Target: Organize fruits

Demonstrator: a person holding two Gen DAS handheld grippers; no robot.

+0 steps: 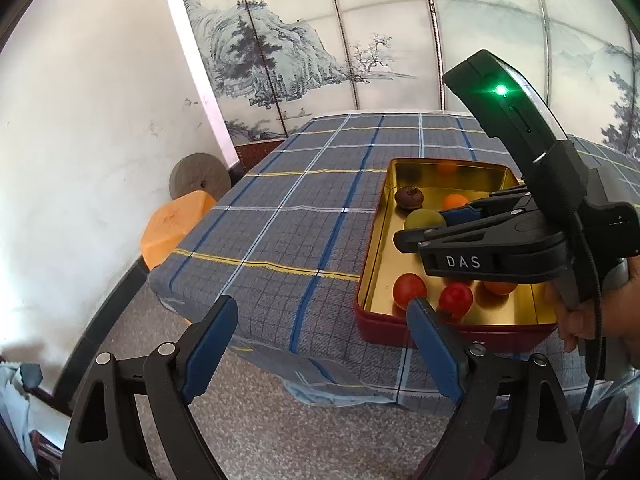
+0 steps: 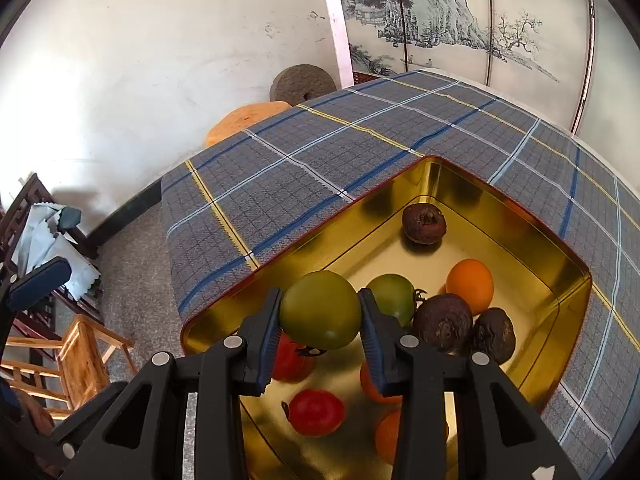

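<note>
Bench [image 2: 360,152] under grey-blue plaid cloth fills mid frame in my right view. Gold-lined tin [image 2: 520,216], red outside, sits lower right on it, holding red, orange, green and dark wrinkled fruits. My right claw [image 2: 320,320] is clamped on a smooth olive-green tomato [image 2: 320,310], held above the tin at lower centre. My left claw [image 1: 320,340] hangs spread wide, holding nothing, at the bottom of its frame, off the bench edge near the tin's near wall.
</note>
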